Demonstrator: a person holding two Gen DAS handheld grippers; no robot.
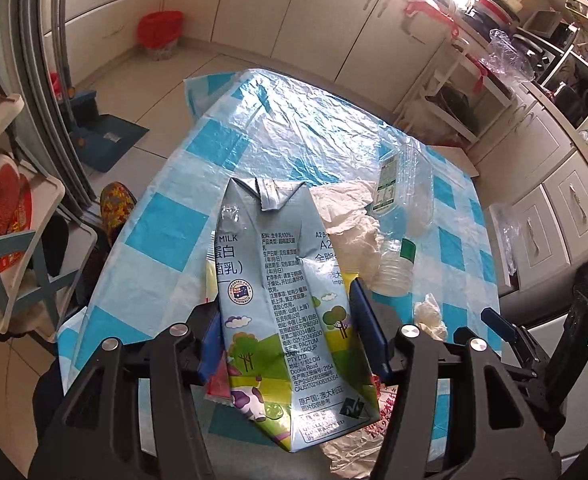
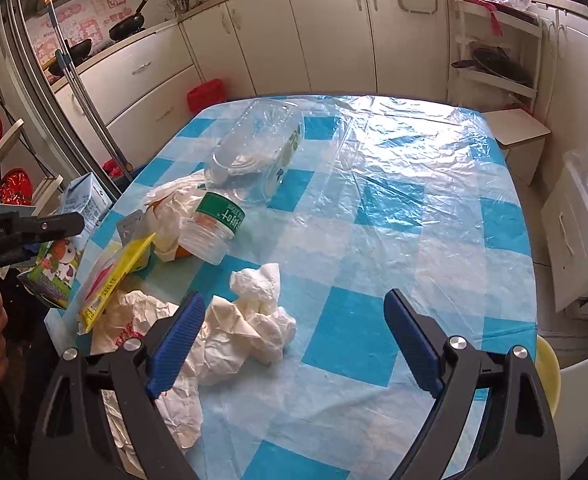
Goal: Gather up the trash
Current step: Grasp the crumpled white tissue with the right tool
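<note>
My left gripper (image 1: 289,332) is shut on a light blue milk carton (image 1: 277,300) and holds it above the near left part of the table; the carton also shows in the right wrist view (image 2: 61,248). My right gripper (image 2: 294,332) is open and empty, low over the table, with a crumpled white tissue (image 2: 261,312) between its fingers. A crushed clear plastic bottle with a green label (image 2: 213,224) lies beyond it. A larger clear bottle (image 2: 261,148) lies farther back. A yellow wrapper (image 2: 113,276) and a crumpled paper (image 2: 173,208) lie at the left.
The table has a blue and white checked cover (image 2: 374,240) under clear plastic. A red bin (image 2: 205,94) stands on the floor by the white cabinets (image 2: 326,32). A small stool (image 2: 518,128) stands at the far right. A yellow stool (image 2: 548,368) is at the near right.
</note>
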